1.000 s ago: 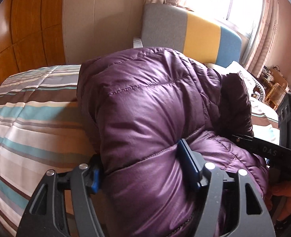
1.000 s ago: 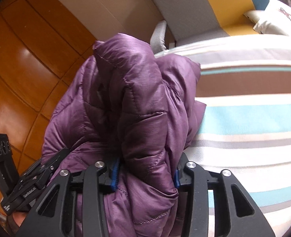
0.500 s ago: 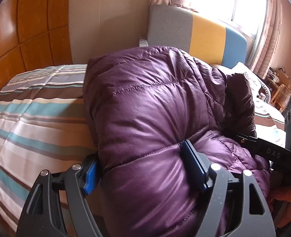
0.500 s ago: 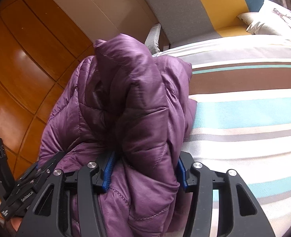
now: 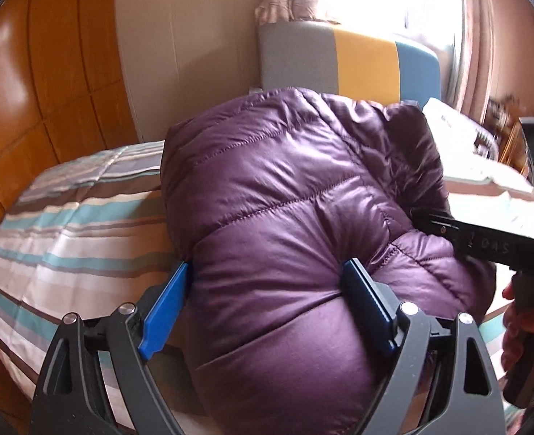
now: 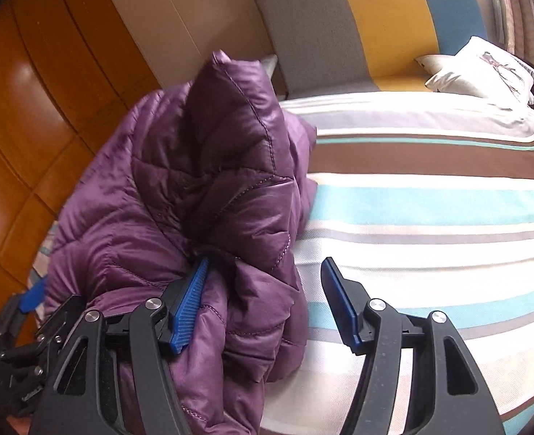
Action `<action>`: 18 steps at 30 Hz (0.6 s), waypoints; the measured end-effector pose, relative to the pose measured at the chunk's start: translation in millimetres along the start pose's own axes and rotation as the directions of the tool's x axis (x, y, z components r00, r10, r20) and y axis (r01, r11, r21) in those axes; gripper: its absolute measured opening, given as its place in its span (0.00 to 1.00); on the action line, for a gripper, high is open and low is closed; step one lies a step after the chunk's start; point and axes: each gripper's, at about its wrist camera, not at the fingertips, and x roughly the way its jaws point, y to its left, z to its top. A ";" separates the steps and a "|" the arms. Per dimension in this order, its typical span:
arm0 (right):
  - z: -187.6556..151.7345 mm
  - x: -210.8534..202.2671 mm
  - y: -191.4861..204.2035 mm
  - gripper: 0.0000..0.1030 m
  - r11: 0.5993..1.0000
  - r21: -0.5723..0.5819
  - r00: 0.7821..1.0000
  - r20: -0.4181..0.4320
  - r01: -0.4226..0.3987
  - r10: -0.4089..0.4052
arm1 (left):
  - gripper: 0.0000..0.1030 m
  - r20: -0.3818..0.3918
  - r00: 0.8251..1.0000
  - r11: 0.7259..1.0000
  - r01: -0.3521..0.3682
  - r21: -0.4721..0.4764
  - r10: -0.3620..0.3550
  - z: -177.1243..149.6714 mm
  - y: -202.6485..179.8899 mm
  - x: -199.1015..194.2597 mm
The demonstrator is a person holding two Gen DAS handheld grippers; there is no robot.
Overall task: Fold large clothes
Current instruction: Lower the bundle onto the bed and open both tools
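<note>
Both grippers have loosened since a second ago: left gripper (image 5: 267,301) and right gripper (image 6: 263,301) are opening, the bunched purple jacket (image 5: 296,217) between each pair, unclamped, on the striped bed (image 6: 430,217).

Bedroom: striped bed (image 6: 430,210), pillow (image 6: 484,69)

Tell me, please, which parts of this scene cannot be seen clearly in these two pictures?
- Left wrist view: the bed behind and under the purple jacket is hidden by its bulk.
- Left wrist view: things by the window at the right edge are blurred and washed out by glare.
- Right wrist view: the jacket's underside and how neatly it is folded are hidden by its own layers.
- Right wrist view: the left gripper is mostly covered by the jacket.
</note>
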 end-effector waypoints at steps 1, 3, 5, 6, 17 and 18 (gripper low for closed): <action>0.4 5.0 0.4 0.65 1.000 -0.011 1.000 0.003 0.019 -0.019 | 0.83 0.000 1.000 1.000 -0.011 0.015 0.011 0.3 -2.2 2.4; -1.3 7.3 -1.5 0.68 0.999 -0.013 1.000 0.003 0.030 -0.030 | 0.83 -0.003 1.000 0.999 -0.022 0.038 0.022 0.7 -4.9 5.6; -1.3 6.9 -3.8 0.69 1.000 0.013 1.000 -0.008 0.023 -0.023 | 0.83 -0.017 1.000 0.999 -0.014 0.030 0.014 3.6 -2.2 4.3; -0.8 3.9 -2.3 0.69 1.000 0.017 1.000 -0.010 0.026 -0.026 | 0.83 -0.024 1.000 1.000 -0.004 0.016 0.005 5.1 0.5 1.7; 49.4 -46.3 28.6 0.36 0.995 -0.104 0.981 0.194 -0.004 0.024 | 0.88 0.031 0.999 0.993 -0.005 -0.118 0.009 31.7 22.8 -19.9; 54.7 -40.0 33.0 0.32 0.991 -0.130 0.983 0.181 -0.012 0.035 | 0.88 0.021 1.000 0.993 -0.011 -0.117 0.014 35.1 23.4 -15.9</action>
